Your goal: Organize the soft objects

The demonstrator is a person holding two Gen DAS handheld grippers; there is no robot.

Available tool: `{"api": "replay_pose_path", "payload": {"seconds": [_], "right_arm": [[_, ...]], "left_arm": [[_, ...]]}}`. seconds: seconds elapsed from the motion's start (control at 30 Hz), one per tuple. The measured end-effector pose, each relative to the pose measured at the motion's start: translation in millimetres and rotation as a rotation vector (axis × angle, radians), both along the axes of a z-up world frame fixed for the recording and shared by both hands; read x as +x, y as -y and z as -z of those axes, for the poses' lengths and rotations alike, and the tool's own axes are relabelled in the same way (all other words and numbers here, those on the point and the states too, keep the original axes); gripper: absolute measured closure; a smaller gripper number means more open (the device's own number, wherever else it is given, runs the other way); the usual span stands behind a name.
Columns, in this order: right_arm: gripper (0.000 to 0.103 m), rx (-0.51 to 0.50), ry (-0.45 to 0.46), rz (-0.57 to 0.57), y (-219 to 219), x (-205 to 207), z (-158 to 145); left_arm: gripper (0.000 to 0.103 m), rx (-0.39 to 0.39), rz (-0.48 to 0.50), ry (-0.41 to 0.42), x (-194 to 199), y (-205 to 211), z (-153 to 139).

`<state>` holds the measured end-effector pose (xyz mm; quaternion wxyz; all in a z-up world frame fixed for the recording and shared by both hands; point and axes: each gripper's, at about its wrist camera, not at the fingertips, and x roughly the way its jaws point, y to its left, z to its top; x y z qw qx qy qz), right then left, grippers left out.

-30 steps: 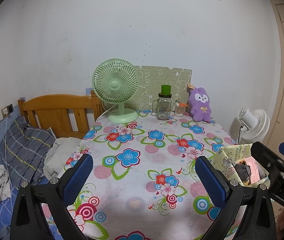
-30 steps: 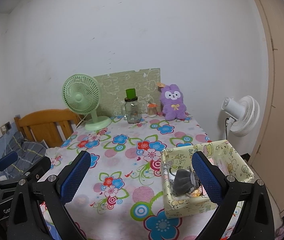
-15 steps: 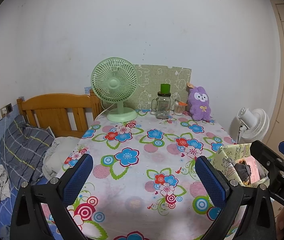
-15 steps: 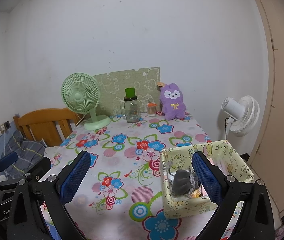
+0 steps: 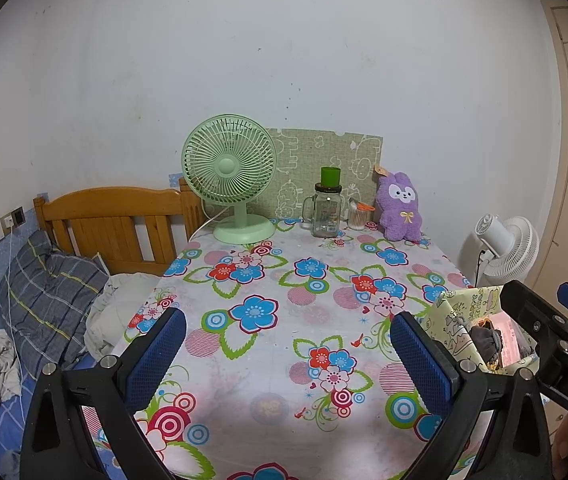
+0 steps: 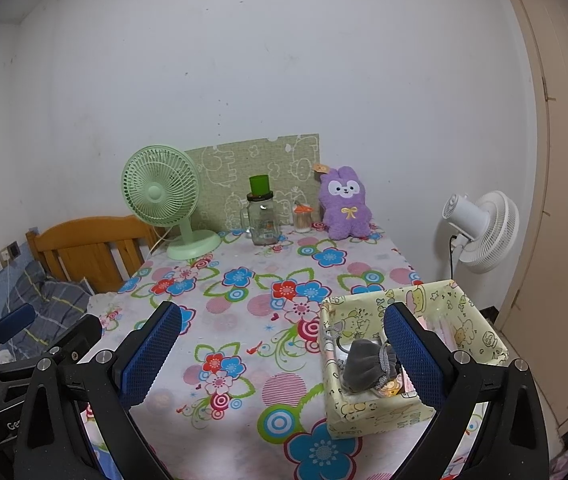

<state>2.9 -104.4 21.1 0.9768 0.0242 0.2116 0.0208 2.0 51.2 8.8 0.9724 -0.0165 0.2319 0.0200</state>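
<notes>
A purple plush rabbit (image 5: 400, 210) (image 6: 345, 203) sits upright at the table's far edge against the wall. A yellow cartoon-print box (image 6: 368, 416) (image 5: 452, 320) stands at the near right of the table, with a grey drawstring pouch (image 6: 366, 364) (image 5: 484, 342) and small items inside. My left gripper (image 5: 288, 356) hovers open over the near middle of the flowered tablecloth, holding nothing. My right gripper (image 6: 280, 354) is open too, its right finger in front of the box. The right gripper's body shows at the right edge of the left wrist view.
A green desk fan (image 5: 230, 184), a glass jar mug with a green lid (image 5: 326, 210) and a small jar (image 5: 358, 216) line the far edge before a green foam board (image 5: 324, 168). A wooden bed (image 5: 112, 228) with pillows lies left; a white floor fan (image 6: 480, 232) stands right.
Both views have drifted slightly back and up from the table; the far objects sit a little smaller and higher. Both grippers stay open and nothing on the table has moved.
</notes>
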Motion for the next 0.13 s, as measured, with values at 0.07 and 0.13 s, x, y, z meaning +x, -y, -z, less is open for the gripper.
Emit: {"api": "replay_pose_path", "payload": {"seconds": [0.07, 0.13], "right_arm": [[0.001, 0.0, -0.001, 0.0, 0.1, 0.6, 0.2], [0.001, 0.0, -0.003, 0.001, 0.4, 1.6, 0.9]], "left_arm": [[0.0, 0.0, 0.0, 0.0, 0.1, -0.1, 0.1], [0.0, -0.001, 0.0, 0.0, -0.5, -0.5, -0.2]]}}
